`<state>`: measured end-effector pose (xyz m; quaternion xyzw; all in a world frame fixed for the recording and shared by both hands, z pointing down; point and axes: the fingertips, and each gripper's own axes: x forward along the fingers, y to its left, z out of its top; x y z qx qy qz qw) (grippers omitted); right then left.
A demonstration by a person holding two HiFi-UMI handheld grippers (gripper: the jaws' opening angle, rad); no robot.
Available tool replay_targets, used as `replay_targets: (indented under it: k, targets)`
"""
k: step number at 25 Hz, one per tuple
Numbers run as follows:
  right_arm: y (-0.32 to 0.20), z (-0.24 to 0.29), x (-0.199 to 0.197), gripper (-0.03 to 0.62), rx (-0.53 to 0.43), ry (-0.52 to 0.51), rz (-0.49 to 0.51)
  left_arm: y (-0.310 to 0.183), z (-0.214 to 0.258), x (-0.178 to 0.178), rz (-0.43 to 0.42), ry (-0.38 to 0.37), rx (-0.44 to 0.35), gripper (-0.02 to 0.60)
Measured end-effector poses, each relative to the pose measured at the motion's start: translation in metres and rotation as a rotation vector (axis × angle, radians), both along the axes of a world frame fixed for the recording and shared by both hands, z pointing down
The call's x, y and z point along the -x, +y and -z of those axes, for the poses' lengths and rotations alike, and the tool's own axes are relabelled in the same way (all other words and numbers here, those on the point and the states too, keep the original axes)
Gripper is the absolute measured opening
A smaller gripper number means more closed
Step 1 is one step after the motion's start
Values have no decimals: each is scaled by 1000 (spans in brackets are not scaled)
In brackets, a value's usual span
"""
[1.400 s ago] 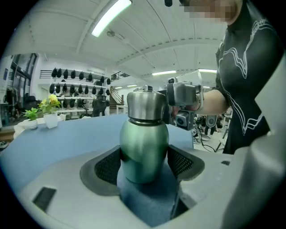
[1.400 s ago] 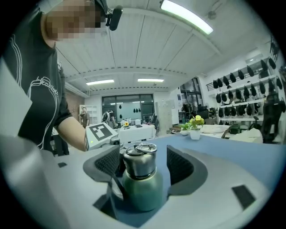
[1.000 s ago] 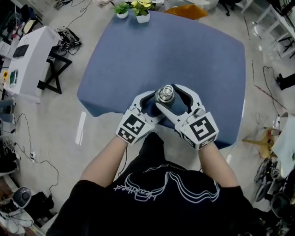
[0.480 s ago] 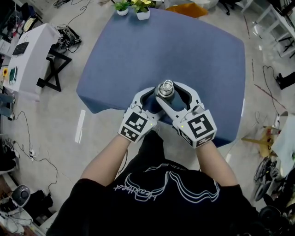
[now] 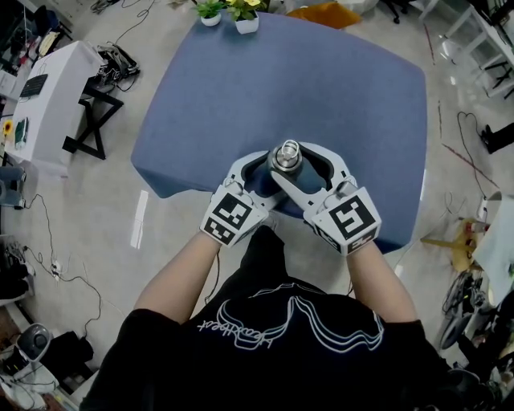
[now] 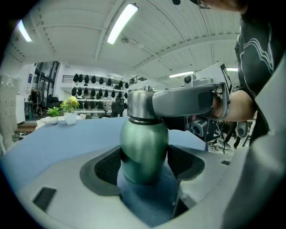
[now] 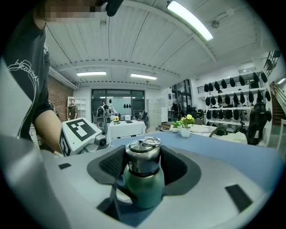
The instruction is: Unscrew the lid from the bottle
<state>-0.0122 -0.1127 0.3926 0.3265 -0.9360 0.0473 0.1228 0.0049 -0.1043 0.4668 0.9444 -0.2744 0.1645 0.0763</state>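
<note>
Green bottle (image 6: 144, 150) is standing upright on the blue counter (image 5: 321, 88), close to its near edge, right in front of the person. Left gripper (image 6: 144, 162) is clamping the bottle's rounded body low down, and both ribbed pads (image 6: 107, 166) are pressing its sides. Right gripper (image 7: 143, 163) is coming in from the other side, higher up. Its jaws have just been closing and are now gripping the steel lid (image 7: 143, 157) by its side wall, with the lid sitting squarely between the pads. The lid is still on, so the unscrewing looks like it is just starting. The bottle is looking rigid metal with a smooth, glossy body, so it is likely slippery and will want to spin in the left grip once torque goes in. Weight is depending on the fill, which cannot be told. Best hold is judged to be the wide belly for bracing and the straight lid wall for twisting, not the small ring (image 7: 151, 142) on top, which looks loose. Two potted plants (image 5: 229, 11) are sitting at the counter's far edge, well clear.
</note>
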Motion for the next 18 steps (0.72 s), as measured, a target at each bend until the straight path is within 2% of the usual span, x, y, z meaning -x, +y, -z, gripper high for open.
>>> replay_targets:
  k: [8, 14, 18]
  targets:
    - [1, -2, 1, 255, 28, 15, 113, 1, -3, 0, -149, -32, 7, 316]
    - [-3, 0, 5, 255, 50, 37, 187, 0, -3, 2, -302, -55, 15, 316]
    - [0, -3, 8, 255, 58, 44, 274, 1, -4, 4, -413, -74, 21, 316]
